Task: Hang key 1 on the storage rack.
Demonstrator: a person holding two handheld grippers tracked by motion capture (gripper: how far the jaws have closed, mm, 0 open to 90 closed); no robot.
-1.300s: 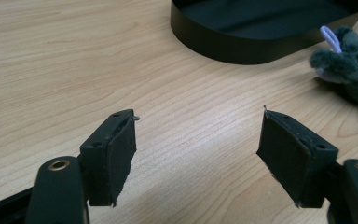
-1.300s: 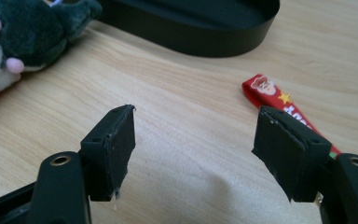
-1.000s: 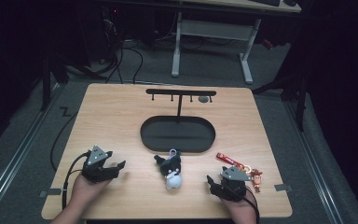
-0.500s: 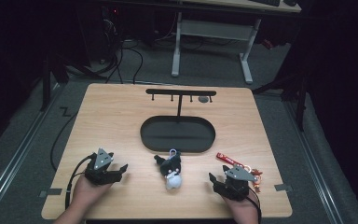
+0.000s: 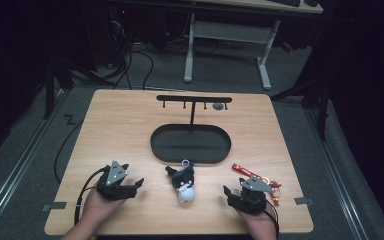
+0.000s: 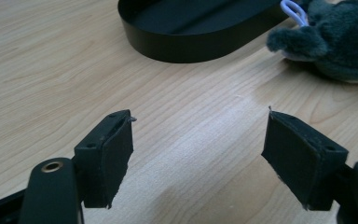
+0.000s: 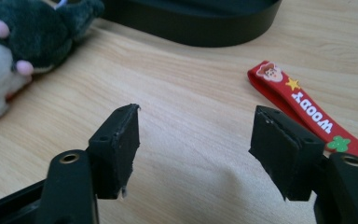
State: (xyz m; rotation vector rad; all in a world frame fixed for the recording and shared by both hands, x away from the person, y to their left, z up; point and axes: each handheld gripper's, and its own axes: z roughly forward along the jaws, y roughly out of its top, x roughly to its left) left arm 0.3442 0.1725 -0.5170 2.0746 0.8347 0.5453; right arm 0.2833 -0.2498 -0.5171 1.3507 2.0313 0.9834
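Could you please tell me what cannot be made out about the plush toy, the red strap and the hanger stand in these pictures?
- Plush toy: its face is too small in the high view; the frame edge cuts it off in both gripper views.
- Red strap: the right gripper covers its near end; in the high view its print is too small.
- Hanger stand: the small thing on its right peg is too small to identify.

Open wood ahead of both grippers

Left gripper point(image 6: 198, 154): bare table point(image 6: 74, 70) ahead, tray point(image 6: 200, 32) beyond, plush point(image 6: 340, 42) ahead-right. Right gripper point(image 7: 196, 149): strap point(image 7: 307, 109) just beside its right jaw.
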